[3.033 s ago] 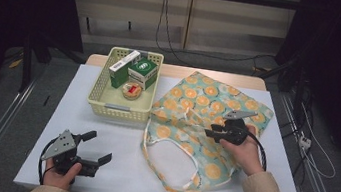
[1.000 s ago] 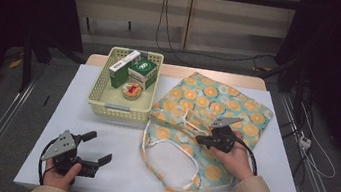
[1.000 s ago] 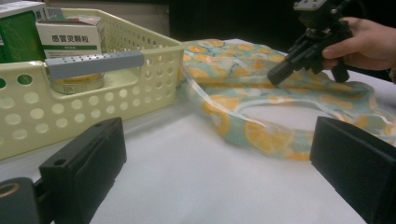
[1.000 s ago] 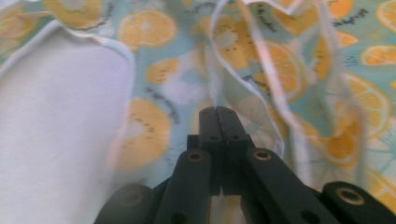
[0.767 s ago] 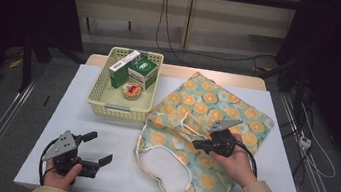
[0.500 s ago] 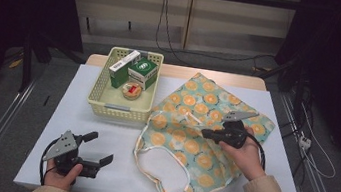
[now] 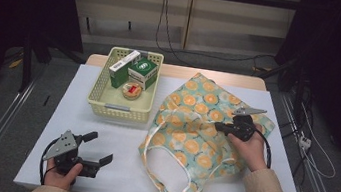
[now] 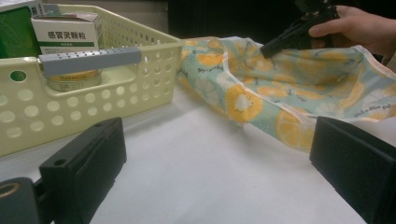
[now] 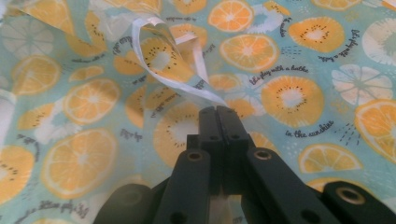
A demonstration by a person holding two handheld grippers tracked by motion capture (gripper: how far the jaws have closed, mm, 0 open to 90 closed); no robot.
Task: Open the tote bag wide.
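Resting on the white worktop (image 7: 117, 134) at the near left, the left tongs (image 7: 95, 148) stand wide open with nothing between them. Beyond them sits the yellow basket (image 7: 106, 104) of boxes. At the right, the right tongs (image 9: 219, 114) are clamped shut on the white-edged rim of the orange-print tote bag (image 7: 193, 134), holding it raised.

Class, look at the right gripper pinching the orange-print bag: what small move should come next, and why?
Probably lift the pinched layer a little higher. The right gripper is shut on a fold of the tote bag, whose mouth lies nearly flat on the table. Raising it would open the bag while the left gripper rests open beside the basket.
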